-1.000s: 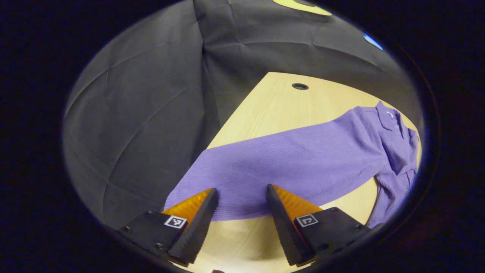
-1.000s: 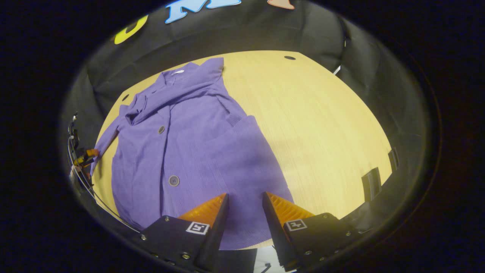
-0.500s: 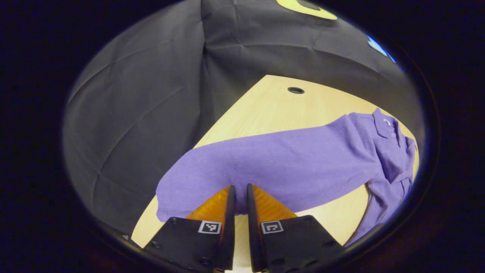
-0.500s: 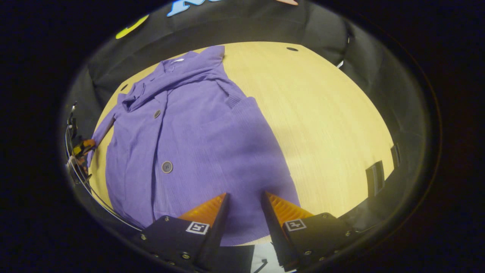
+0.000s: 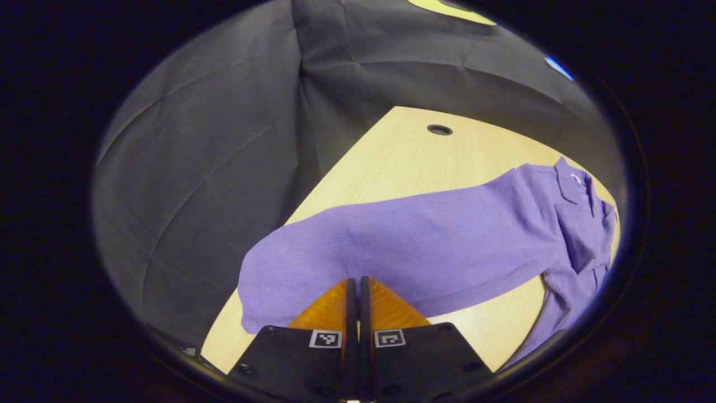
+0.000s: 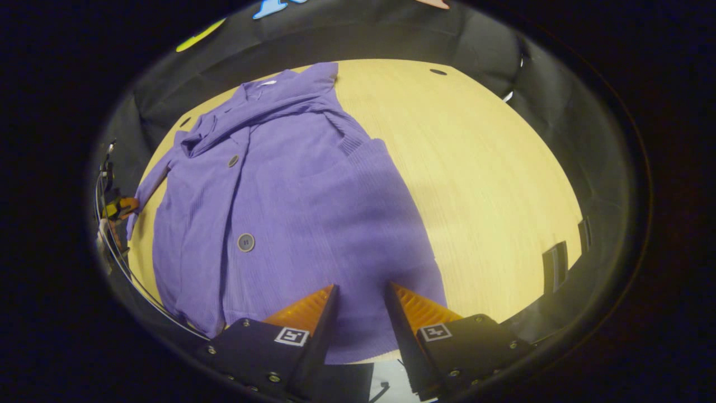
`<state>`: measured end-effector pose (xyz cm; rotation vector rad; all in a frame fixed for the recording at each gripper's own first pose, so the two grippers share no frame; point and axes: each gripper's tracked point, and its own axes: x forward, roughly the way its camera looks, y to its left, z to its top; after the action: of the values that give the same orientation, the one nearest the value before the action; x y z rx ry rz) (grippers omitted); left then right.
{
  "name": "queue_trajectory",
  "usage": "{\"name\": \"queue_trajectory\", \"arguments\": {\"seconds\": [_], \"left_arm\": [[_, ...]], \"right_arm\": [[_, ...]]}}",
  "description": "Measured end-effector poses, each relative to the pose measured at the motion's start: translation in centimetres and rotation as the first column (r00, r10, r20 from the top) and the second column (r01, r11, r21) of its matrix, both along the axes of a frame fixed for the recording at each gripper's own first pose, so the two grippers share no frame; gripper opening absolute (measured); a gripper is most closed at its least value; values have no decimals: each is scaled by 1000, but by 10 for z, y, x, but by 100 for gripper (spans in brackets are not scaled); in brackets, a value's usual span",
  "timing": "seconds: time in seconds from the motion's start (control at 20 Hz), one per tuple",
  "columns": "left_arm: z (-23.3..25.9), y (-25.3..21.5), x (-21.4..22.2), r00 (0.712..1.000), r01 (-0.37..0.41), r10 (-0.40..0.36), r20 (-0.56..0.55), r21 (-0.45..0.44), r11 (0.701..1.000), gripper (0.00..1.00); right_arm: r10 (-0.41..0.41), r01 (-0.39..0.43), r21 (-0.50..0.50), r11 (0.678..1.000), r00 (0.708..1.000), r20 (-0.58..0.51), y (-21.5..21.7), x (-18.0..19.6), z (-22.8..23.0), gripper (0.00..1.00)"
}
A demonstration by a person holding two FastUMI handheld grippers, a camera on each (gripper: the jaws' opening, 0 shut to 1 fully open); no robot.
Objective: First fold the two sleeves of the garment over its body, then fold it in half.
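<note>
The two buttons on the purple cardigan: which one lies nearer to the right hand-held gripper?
The lower button, on the cardigan body, is nearer the right hand-held gripper. The other button sits higher, close to the collar.

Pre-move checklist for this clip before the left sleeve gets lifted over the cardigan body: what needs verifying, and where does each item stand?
1. Left gripper shut on the left sleeve: ok, fingers together at the fabric's near edge.
2. Right sleeve already folded onto the purple cardigan: ok.
3. Right gripper open: ok, above the hem.
4. Cardigan body flat on the wooden table: ok, collar rumpled.
5. Grip depth on sleeve: cannot tell.
</note>
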<state>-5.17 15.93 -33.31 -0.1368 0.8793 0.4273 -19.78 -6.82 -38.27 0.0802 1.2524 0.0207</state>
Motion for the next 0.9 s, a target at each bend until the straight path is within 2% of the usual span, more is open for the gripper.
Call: {"name": "queue_trajectory", "arguments": {"seconds": [0.1, 0.15, 0.2, 0.45, 0.5, 0.55, 0.6, 0.9], "left_arm": [[11, -1, 8, 1000, 24, -24, 15, 25, 999, 7], [20, -5, 12, 999, 44, -45, 26, 36, 998, 7], [28, -10, 17, 997, 67, -68, 38, 44, 997, 7], [58, -52, 52, 981, 164, -170, 97, 62, 984, 6], [65, -62, 58, 975, 186, -192, 108, 63, 981, 7], [71, -74, 65, 969, 211, -217, 120, 61, 976, 7], [78, -86, 72, 962, 233, -239, 131, 61, 971, 7], [114, -174, 123, 916, 340, -339, 216, 33, 940, 6]], "right_arm": [[-5, 5, 3, 1000, 1000, 0, 0, 1, 0, 56], [-5, 5, 4, 1000, 1000, 0, -1, 0, 0, 50], [-4, 4, 3, 1000, 1000, -2, 0, 0, 0, 55], [11, -11, -5, 1000, 1000, -11, 1, -2, -2, 56], [9, -10, -4, 1000, 1000, -15, 1, -2, -2, 51], [7, -7, -2, 1000, 1000, -17, 1, -4, -2, 51], [5, -5, -1, 1000, 1000, -20, 0, -5, -2, 58], [0, 0, 7, 1000, 1000, -20, 0, -5, -2, 59]]}}
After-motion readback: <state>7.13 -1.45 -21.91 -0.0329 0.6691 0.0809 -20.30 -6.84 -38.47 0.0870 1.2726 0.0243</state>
